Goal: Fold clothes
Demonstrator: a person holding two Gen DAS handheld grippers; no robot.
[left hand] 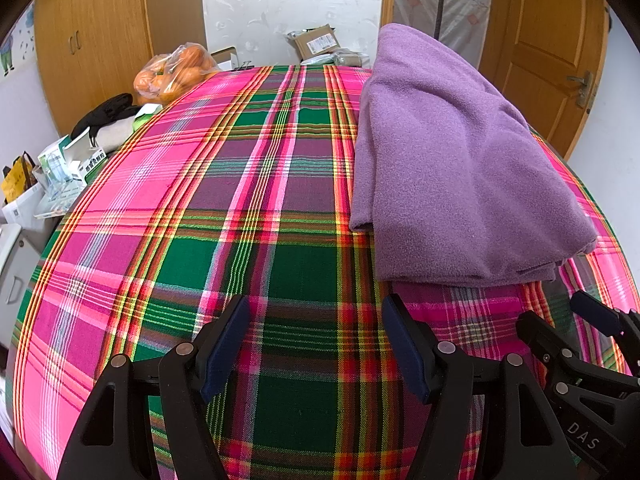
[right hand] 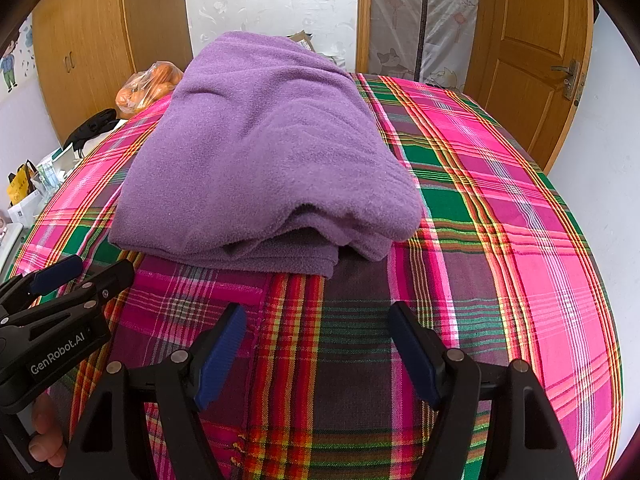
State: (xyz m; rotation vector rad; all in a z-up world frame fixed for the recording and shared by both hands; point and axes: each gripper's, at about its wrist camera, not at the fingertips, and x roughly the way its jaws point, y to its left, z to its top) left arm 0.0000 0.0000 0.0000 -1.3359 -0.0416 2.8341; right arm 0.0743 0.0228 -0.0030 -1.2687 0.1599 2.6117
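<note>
1 purple fleece garment (right hand: 264,152), folded, lies on my plaid-covered worktop (right hand: 500,208). My left gripper (left hand: 316,344) and right gripper (right hand: 318,350) hover near it, jaws apart, holding nothing.

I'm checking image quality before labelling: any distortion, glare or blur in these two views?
Left wrist view: strong fisheye bulge bends the plaid cloth, dark corners, slight sheen on its pink stripes, purple garment sharp. Right wrist view: same bulge and vignette, soft shadow beneath the garment's front fold, no motion blur.

Purple fleece garment (right hand: 260,152). Tabletop cloth (left hand: 248,208): pink/green plaid, red-yellow stripes. Tongs black with navy pads (left hand: 224,348). Orange fruit in a clear bag (left hand: 176,72).
</note>
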